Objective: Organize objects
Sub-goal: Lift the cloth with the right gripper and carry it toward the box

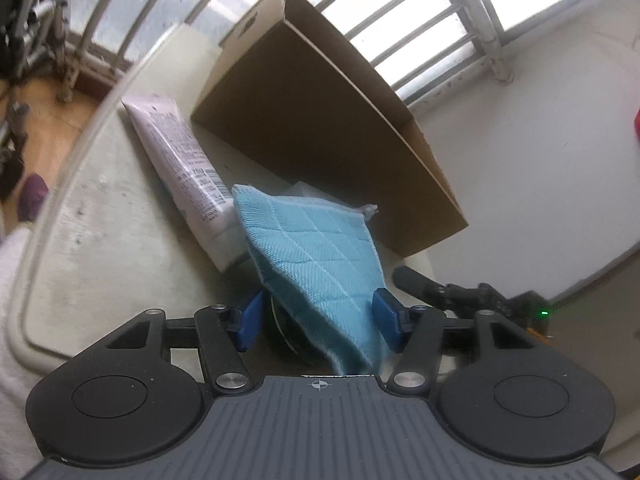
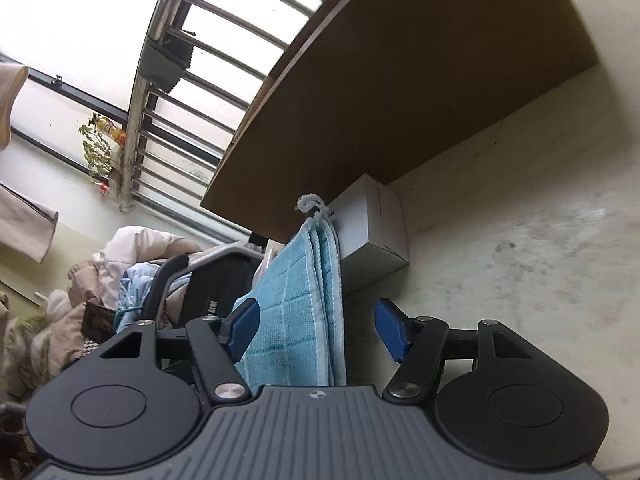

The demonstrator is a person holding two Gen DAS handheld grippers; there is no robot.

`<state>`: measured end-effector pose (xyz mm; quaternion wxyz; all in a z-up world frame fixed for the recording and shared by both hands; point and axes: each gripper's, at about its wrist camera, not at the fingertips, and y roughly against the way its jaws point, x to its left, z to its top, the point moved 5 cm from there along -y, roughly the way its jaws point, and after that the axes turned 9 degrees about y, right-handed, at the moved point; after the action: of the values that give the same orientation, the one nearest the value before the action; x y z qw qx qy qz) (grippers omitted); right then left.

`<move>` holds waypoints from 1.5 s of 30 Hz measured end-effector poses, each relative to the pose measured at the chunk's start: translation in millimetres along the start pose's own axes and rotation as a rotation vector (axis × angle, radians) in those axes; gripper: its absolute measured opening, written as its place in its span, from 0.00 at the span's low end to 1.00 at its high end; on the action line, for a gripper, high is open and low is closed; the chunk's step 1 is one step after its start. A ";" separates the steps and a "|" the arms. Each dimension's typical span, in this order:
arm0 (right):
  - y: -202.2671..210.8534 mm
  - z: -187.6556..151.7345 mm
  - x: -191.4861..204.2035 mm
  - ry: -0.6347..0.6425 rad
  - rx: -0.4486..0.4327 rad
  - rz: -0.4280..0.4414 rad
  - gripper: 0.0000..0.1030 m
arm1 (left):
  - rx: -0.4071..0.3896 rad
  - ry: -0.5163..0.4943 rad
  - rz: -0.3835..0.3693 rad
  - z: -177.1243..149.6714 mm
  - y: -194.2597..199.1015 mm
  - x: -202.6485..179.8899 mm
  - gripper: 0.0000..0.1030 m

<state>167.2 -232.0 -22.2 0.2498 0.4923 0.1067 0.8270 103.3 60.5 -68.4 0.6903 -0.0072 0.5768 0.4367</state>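
Daylight pours through a barred window (image 1: 420,40) above a pale wall (image 1: 520,152); a wooden floor (image 1: 44,120) shows beyond the worn tabletop (image 1: 120,232).

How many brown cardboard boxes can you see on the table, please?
1: the open brown cardboard box stands at the table's far side, behind the blue cloth; others may be hidden.

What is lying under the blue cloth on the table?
The blue cloth rests partly on a white box, whose corner shows beside the cardboard box, and on a dark round object near the fingers. The rest underneath is covered.
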 end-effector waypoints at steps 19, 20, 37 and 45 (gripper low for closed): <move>-0.5 -2.6 45.8 0.237 -0.044 -0.027 0.10 | -0.133 -0.201 0.081 -14.3 12.4 -28.6 0.15; 1.8 -2.8 50.5 0.263 -0.053 -0.043 0.10 | -0.136 -0.209 0.079 -15.1 12.8 -31.0 0.15; 63.8 37.4 104.7 0.471 -0.229 -0.162 0.09 | -0.194 -0.406 -0.050 -0.7 8.8 -114.6 0.13; 91.3 99.9 110.3 0.510 -0.293 -0.213 0.09 | -0.115 -0.444 -0.103 43.1 -34.7 -165.1 0.12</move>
<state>182.7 -259.5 149.5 0.3684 0.2138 0.0965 0.8996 166.3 -37.0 61.4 0.8201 0.0201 0.3837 0.4240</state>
